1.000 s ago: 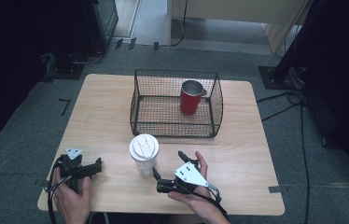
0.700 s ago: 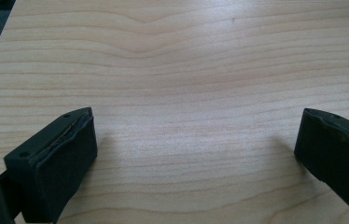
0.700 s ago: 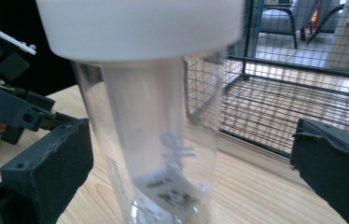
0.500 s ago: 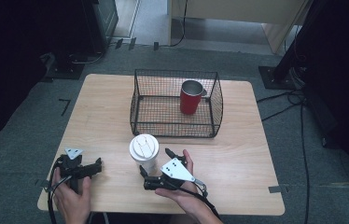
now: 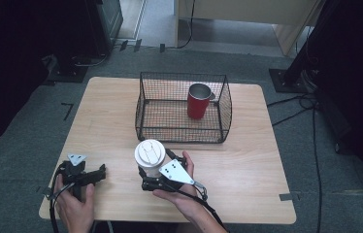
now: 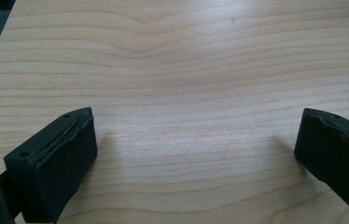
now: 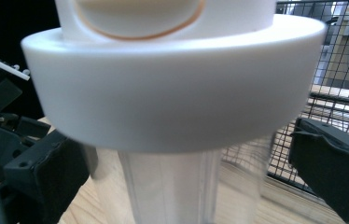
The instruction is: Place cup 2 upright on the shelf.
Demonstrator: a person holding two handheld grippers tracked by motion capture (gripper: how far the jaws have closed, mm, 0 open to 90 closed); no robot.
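A clear plastic cup with a white lid (image 5: 150,154) stands upright near the table's front edge, close up in the right gripper view (image 7: 172,93). My right gripper (image 5: 156,170) reaches around it from the right, with the cup between its jaws (image 7: 186,177). The jaws have just been closing a little. The left pad sits right beside the cup wall and the right pad stands a small gap off it. My left gripper (image 5: 99,172) rests open at the front left, with only bare wood between its jaws (image 6: 193,154).
A black wire basket (image 5: 184,133) stands just behind the cup at the middle of the wooden table (image 5: 107,116). A red mug (image 5: 198,102) stands upright inside its back right part. Black stands and cables lie on the floor around the table.
My right gripper slid left along the front of the table until its jaws came around the cup. The left hand, the cup, the basket and the mug kept their places.
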